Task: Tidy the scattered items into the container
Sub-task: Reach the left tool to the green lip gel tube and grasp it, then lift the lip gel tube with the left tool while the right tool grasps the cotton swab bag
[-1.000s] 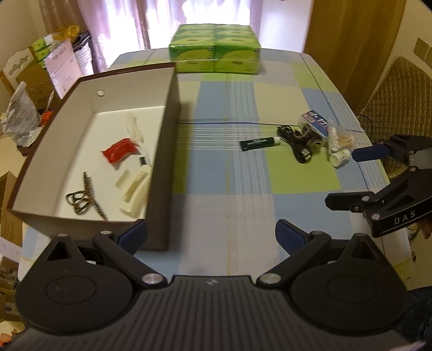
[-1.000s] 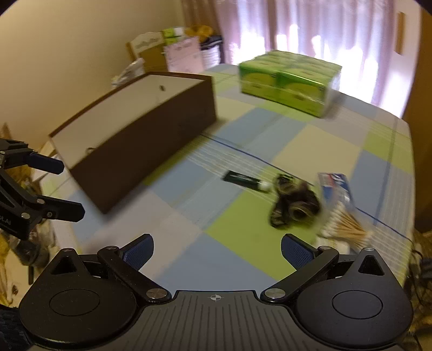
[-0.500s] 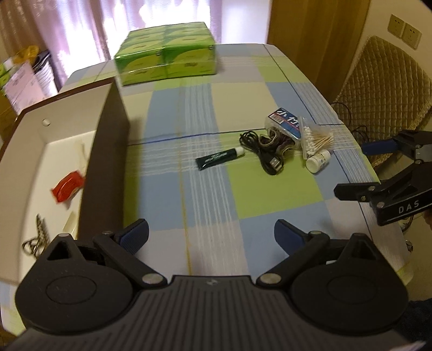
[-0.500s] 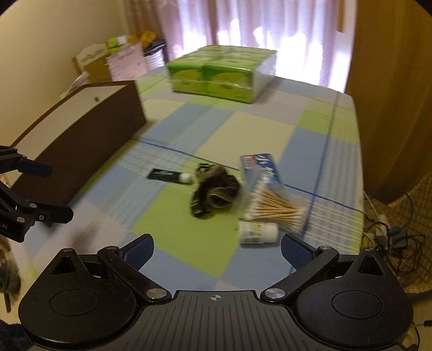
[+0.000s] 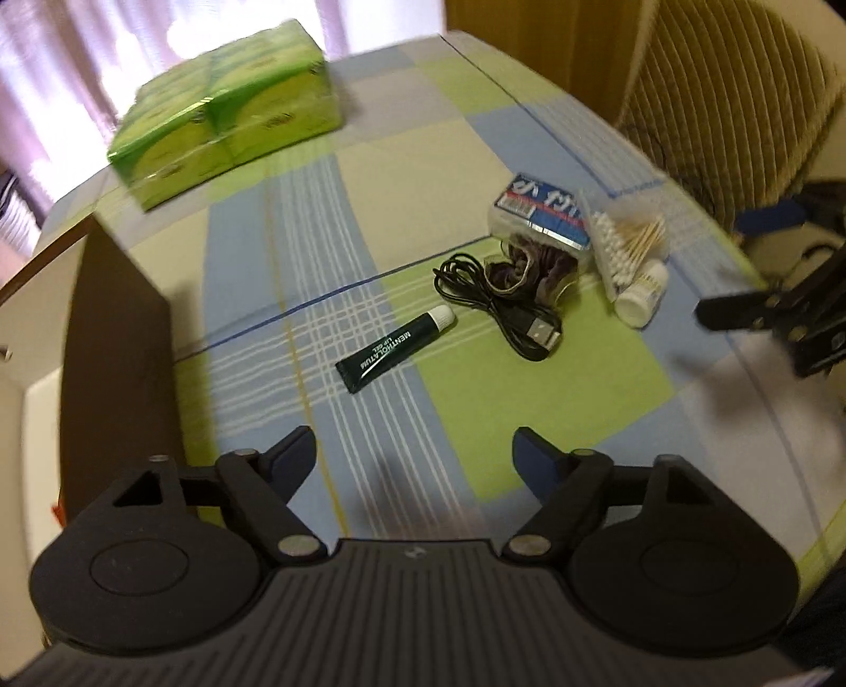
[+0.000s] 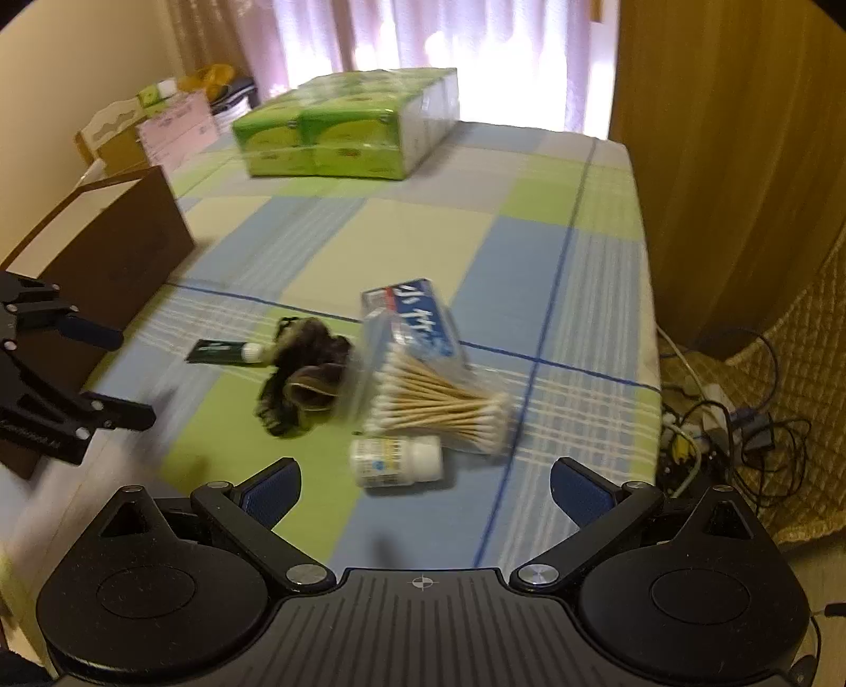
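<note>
Domestic room: checked tablecloth (image 6: 529, 211) on table, curtained window (image 6: 423, 42) (daylight behind), quilted chair (image 5: 724, 100), bulk tissue pack (image 6: 343, 132).

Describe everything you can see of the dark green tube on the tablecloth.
The dark green tube is a small squeeze tube, apparently soft plastic, with white lettering, a white cap and a flat crimped tail. It lies flat and diagonal on the checked tablecloth, cap toward the black USB cable and close to it, with contact unclear. No gripper touches it.
</note>
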### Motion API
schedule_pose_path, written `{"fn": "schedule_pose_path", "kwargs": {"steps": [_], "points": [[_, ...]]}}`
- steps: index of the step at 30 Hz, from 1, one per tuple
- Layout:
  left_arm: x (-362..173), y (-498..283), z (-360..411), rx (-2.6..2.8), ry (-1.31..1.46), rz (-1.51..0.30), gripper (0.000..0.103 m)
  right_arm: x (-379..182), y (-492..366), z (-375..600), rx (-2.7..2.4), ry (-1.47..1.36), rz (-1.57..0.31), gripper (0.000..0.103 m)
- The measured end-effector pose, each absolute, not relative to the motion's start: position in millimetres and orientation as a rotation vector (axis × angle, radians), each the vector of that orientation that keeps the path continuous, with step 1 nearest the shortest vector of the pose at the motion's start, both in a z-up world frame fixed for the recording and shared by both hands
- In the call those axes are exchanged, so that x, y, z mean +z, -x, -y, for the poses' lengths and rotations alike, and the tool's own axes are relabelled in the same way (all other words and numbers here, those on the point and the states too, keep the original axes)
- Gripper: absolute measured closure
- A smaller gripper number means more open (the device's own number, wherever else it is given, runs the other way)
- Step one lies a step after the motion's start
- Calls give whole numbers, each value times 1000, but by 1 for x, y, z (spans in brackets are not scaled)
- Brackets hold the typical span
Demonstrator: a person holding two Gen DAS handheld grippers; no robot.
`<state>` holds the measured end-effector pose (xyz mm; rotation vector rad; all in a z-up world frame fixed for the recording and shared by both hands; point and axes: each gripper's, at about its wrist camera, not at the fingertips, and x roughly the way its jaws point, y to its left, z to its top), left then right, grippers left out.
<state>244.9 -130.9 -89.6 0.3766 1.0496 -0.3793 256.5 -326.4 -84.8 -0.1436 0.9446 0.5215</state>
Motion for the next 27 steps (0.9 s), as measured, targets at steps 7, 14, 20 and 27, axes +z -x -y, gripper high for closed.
{"fn": "schedule_pose_path", "kwargs": {"steps": [7, 14, 20, 27], "points": [[-116, -288, 145, -440, -491, -1069, 41, -93, -270, 342, 482, 112, -974, 0], [-136, -321, 154, -516, -572, -1050, 50, -99, -280, 340, 485, 90, -995, 0], [-144, -335, 157, -575, -542, -1045, 59, -100, -288, 334, 497, 26, -987, 0], [-144, -333, 155, -554, -426, -1069, 90, -107, -303, 323, 450, -47, -992, 0]]}}
